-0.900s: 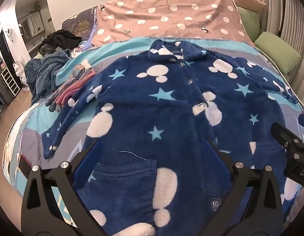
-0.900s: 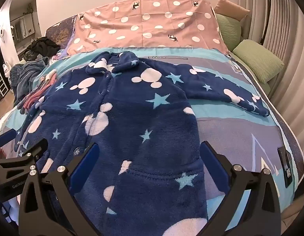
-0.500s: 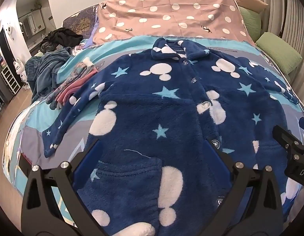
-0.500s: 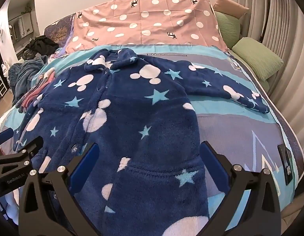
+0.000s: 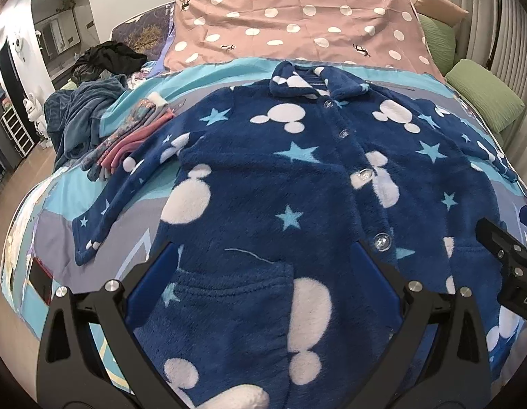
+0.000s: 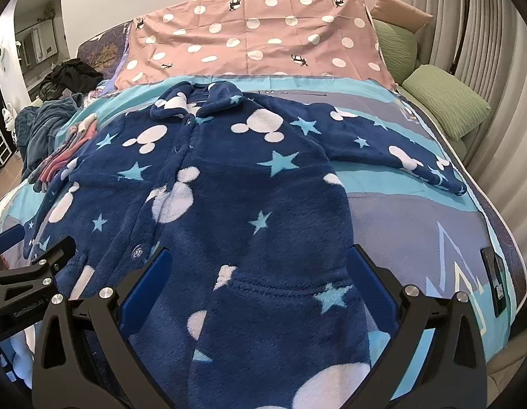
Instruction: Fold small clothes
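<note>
A: Lying flat and buttoned across the middle of both frames: dark blue fleece pyjama jacket with white mouse-head shapes and pale blue stars (image 5: 280, 184), collar toward the top, sleeves spread to either side over the striped blue and grey bed cover (image 6: 399, 225).

B: Left claw (image 5: 263, 293) spread wide at the bottom of its frame, gripping nothing, hanging over the lower left pocket. Right claw (image 6: 260, 289) equally wide and empty, above the other pocket.

A: Handling, by the look of it: soft, thick, limp, probably light; likely to sag and bunch instead of creasing sharply. Not fragile, not slippery.

B: Best taken at a sleeve cuff (image 6: 450, 184) at mid right, or at the hem corners near the bottom edge; pinching deep into the pile, clear of the clear plastic buttons (image 5: 381, 240).

A: Writing?

B: Partial white lettering on the other claw's black body, lower left of the right frame, too cut off and small to read with confidence. Nothing readable on the jacket. Pink polka-dot sheet (image 5: 297, 20) across the top bearing small dark animal figures, no text.
</note>
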Demonstrator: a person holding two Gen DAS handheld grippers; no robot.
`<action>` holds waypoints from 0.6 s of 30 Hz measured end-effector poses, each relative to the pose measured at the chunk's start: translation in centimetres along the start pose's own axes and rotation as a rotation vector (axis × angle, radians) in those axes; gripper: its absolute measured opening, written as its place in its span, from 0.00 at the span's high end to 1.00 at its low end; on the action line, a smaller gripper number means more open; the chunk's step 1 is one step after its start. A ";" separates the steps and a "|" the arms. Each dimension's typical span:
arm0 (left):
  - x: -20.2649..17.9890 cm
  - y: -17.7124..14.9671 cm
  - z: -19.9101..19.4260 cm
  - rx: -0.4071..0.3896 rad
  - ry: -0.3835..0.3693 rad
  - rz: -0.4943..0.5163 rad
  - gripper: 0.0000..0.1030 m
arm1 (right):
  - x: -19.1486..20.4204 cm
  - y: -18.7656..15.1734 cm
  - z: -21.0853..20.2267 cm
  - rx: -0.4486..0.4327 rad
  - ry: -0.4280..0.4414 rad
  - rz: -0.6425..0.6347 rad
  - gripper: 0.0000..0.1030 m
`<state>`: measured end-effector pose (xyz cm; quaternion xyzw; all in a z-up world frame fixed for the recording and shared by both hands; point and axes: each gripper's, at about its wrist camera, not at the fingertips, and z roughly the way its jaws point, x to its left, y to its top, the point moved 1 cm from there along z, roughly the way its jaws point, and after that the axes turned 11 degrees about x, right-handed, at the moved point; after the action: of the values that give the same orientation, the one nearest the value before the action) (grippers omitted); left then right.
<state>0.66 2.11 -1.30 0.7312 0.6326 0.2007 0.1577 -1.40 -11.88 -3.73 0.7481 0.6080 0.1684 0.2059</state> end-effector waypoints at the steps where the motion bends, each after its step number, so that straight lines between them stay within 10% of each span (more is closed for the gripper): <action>1: 0.2 -0.2 0.1 0.001 -0.002 -0.003 0.02 | 0.2 -0.1 -0.1 0.000 -0.001 -0.003 0.01; 18: 1.3 -0.8 1.2 0.026 -0.015 -0.021 0.02 | 1.7 -0.5 0.1 0.007 0.011 -0.018 0.01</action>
<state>0.72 3.56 -2.63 0.7280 0.6415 0.1854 0.1551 -1.47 -10.09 -4.06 0.7422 0.6165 0.1686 0.2015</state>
